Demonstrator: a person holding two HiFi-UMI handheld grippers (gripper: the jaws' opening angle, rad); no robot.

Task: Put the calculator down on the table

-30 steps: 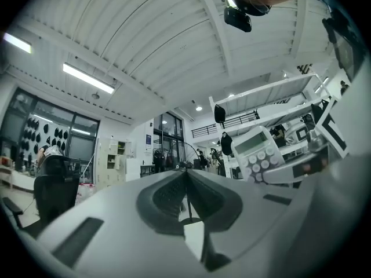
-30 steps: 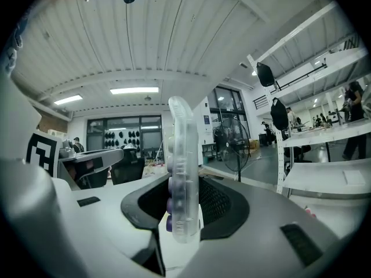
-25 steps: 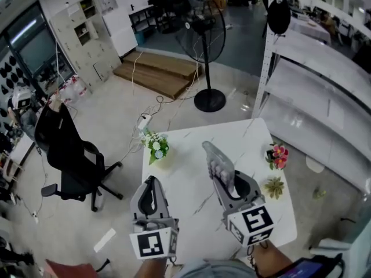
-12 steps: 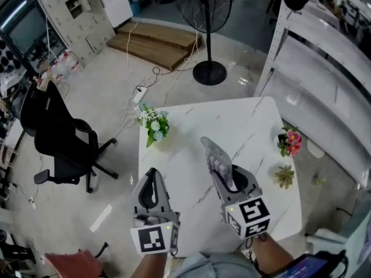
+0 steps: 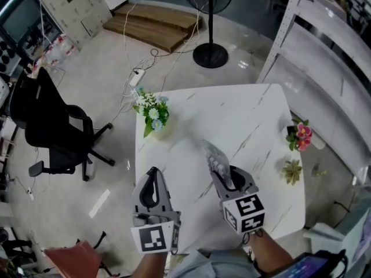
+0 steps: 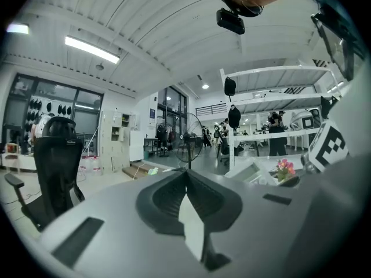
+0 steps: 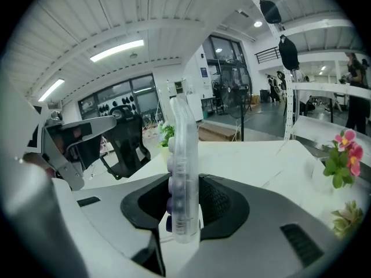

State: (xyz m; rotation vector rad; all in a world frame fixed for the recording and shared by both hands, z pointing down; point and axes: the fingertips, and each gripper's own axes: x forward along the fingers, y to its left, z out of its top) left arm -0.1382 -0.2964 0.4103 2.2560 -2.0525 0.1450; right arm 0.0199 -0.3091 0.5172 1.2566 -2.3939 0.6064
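Calculator (image 7: 184,155), just one, between right gripper (image 7: 182,210) fingers (image 7: 226,201); seemingly three plants (image 5: 152,116) (image 5: 301,135) (image 5: 291,170).

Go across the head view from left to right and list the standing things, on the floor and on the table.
office chair → white flowers → calculator → pink flowers

My right gripper (image 7: 184,206) pinches the clear calculator (image 7: 184,149); it stands upright, with the white table (image 7: 255,155) behind it.
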